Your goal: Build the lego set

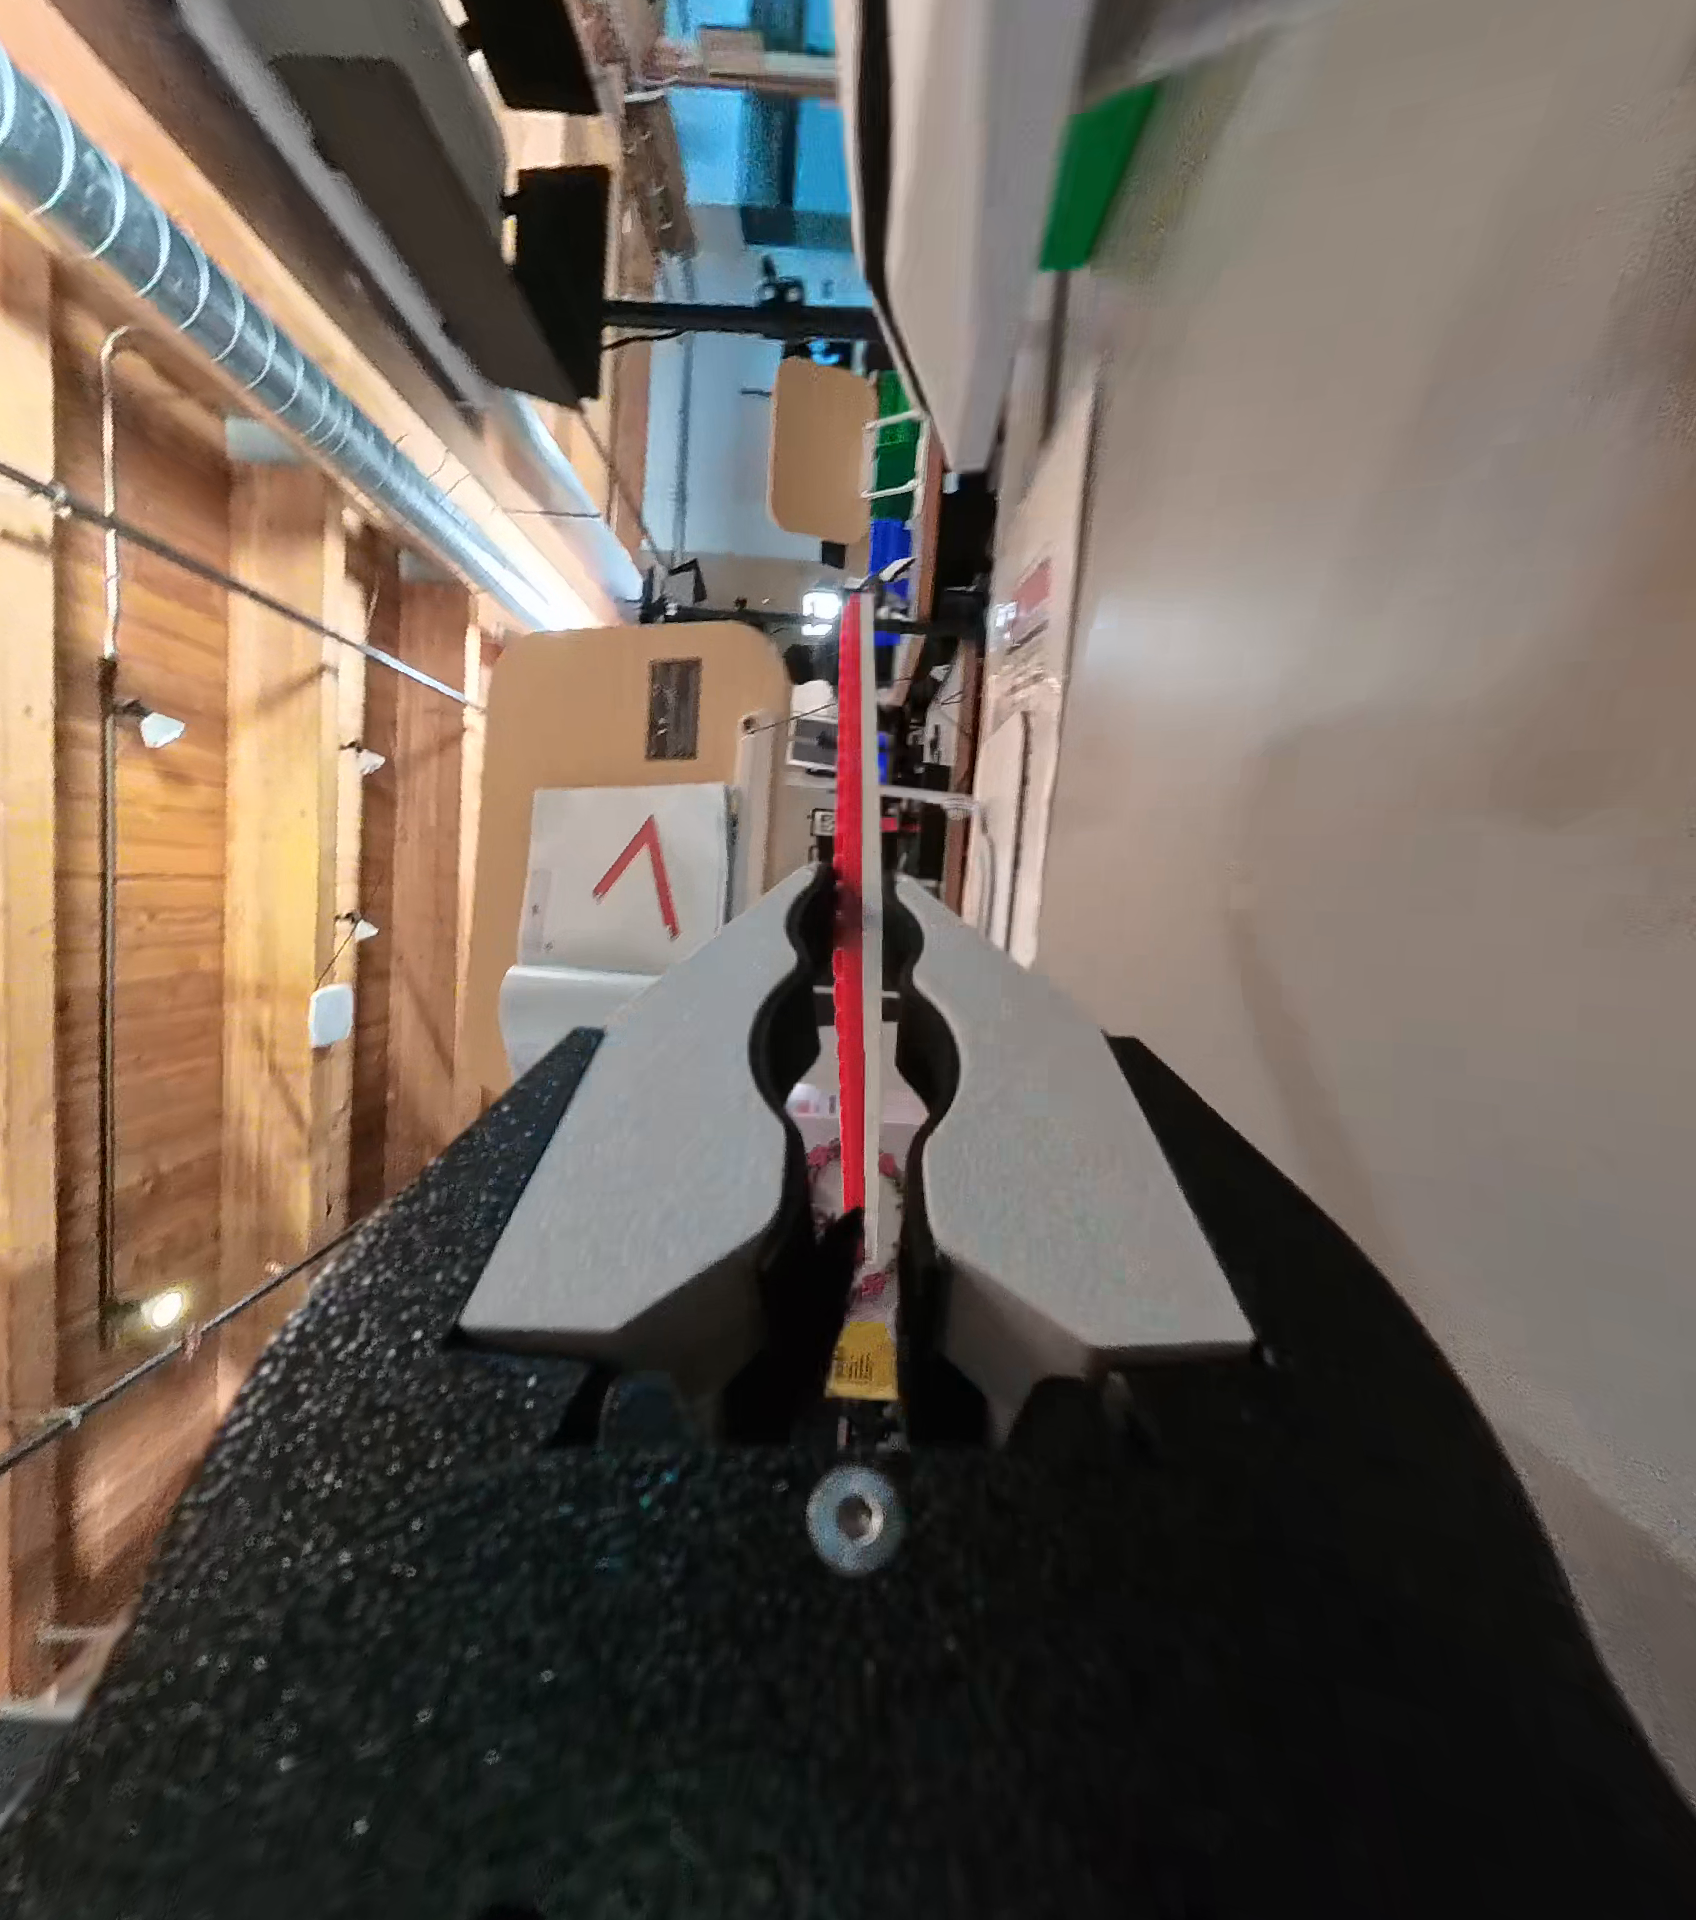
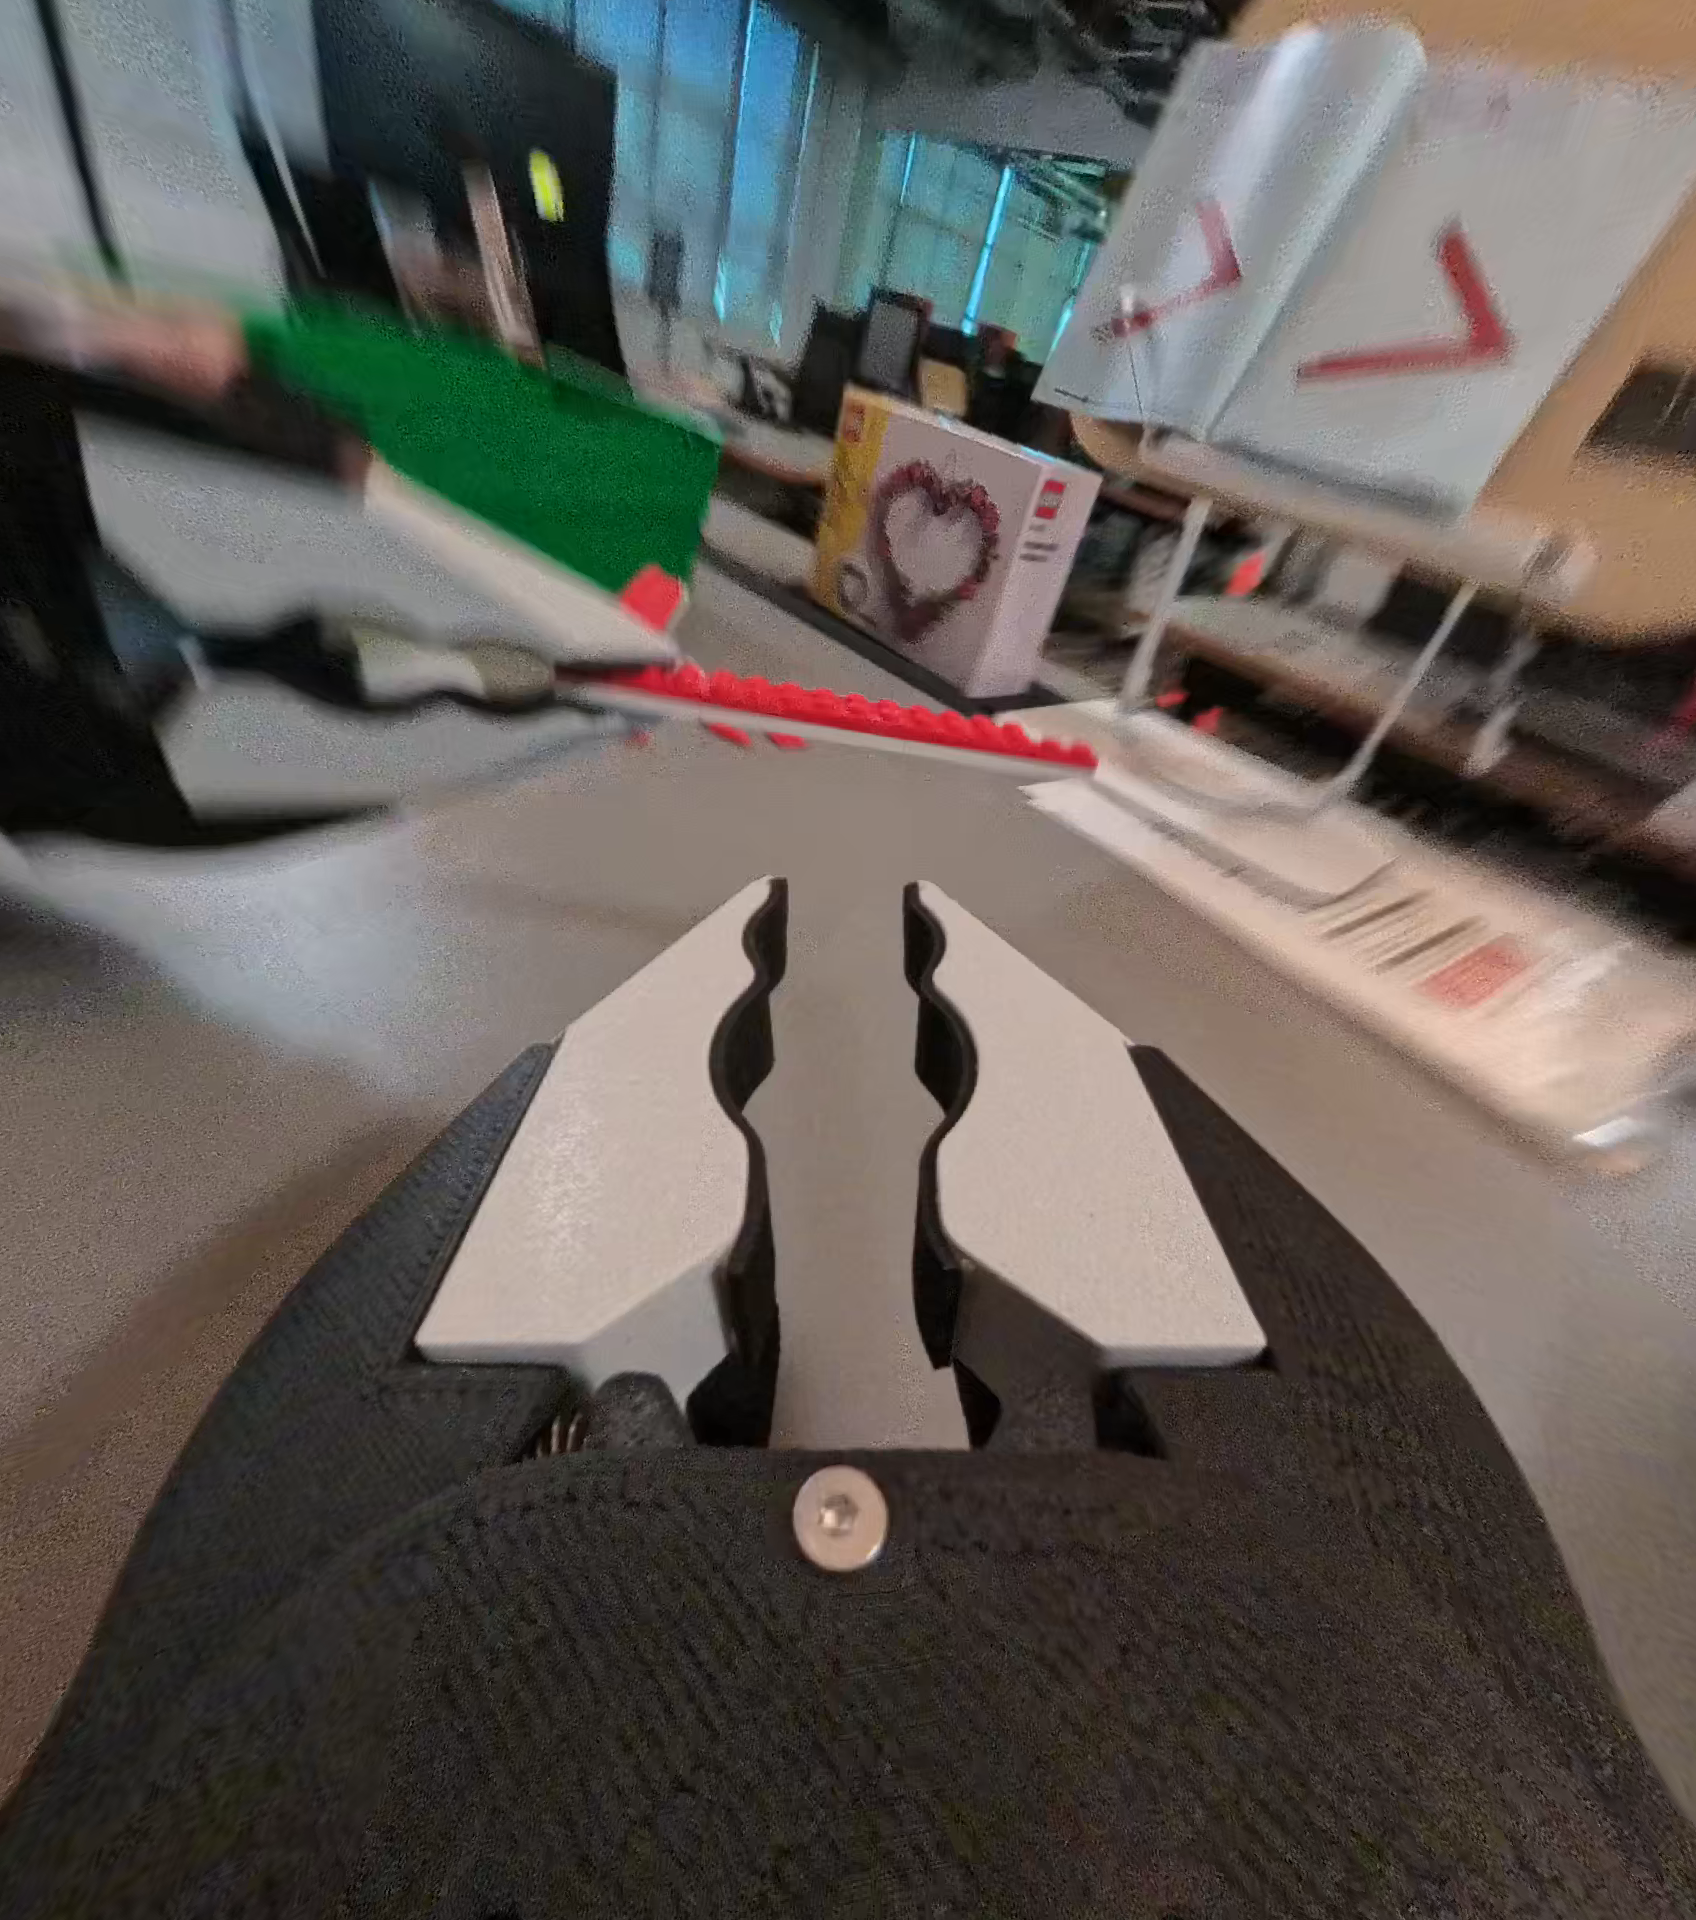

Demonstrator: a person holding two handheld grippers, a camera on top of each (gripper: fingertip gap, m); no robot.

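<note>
Left gripper (image 1: 856, 894) has its fingers clamped on the thin red-and-white lego plate (image 1: 852, 790), held up off the desk (image 2: 823, 821). Right gripper (image 2: 845, 885) hovers nearby, fingers released, holding nothing.

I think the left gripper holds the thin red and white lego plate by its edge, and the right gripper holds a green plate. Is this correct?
Not quite. The right gripper holds nothing: the right wrist view shows its jaws apart with only table between them. The left gripper does clamp the red and white plate.
</note>
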